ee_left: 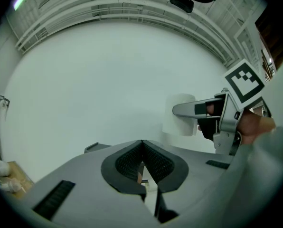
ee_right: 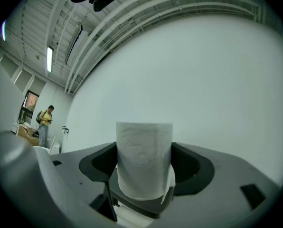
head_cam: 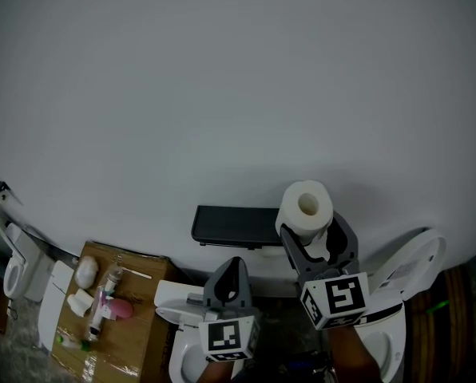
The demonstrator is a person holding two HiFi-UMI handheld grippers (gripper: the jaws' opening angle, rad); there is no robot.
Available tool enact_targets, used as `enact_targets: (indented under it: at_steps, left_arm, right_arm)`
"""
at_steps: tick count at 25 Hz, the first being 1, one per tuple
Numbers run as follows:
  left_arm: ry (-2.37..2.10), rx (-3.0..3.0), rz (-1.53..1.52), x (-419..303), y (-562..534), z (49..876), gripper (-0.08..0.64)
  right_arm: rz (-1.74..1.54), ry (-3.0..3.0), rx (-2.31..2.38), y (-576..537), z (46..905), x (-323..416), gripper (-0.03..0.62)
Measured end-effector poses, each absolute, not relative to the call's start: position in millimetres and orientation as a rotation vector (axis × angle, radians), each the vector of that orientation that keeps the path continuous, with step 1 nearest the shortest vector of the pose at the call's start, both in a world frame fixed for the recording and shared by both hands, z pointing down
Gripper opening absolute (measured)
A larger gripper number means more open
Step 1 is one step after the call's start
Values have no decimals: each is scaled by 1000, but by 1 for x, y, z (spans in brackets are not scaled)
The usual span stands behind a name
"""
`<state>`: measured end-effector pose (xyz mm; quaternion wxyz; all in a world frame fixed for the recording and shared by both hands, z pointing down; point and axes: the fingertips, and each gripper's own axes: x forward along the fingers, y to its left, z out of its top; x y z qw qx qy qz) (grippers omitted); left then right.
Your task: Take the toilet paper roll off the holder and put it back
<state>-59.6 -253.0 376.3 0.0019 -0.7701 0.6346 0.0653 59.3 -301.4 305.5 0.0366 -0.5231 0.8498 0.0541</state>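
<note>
The right tongs are clamped on the roll, one dark pad pressing each side of it. The roll stands upright between them, and a loose edge of paper hangs at its lower right. In the head view the right tongs hold the roll up in front of the wall, with its open core facing the camera. It sits at the right end of the black holder, off it. Whether roll and holder touch cannot be told.

The left tongs are closed, their ribbed pads meeting at the tips with nothing between them. In the head view the left tongs hang below the holder, left of the right tongs and lower. The left gripper view also shows the right tongs side on, with the roll in their grip against the wall.

Below the tongs stands a white toilet with its lid raised. Further left is a cardboard box carrying small toiletries. In the right gripper view a person stands far off at the left edge.
</note>
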Motion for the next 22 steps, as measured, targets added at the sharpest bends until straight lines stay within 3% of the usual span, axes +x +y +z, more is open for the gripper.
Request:
enact_targets:
  at_steps: [22]
  left_arm:
    - [2010, -2404, 208, -65, -252, 380, 12]
  right_arm:
    - [100, 2693, -1643, -345, 346, 33, 334]
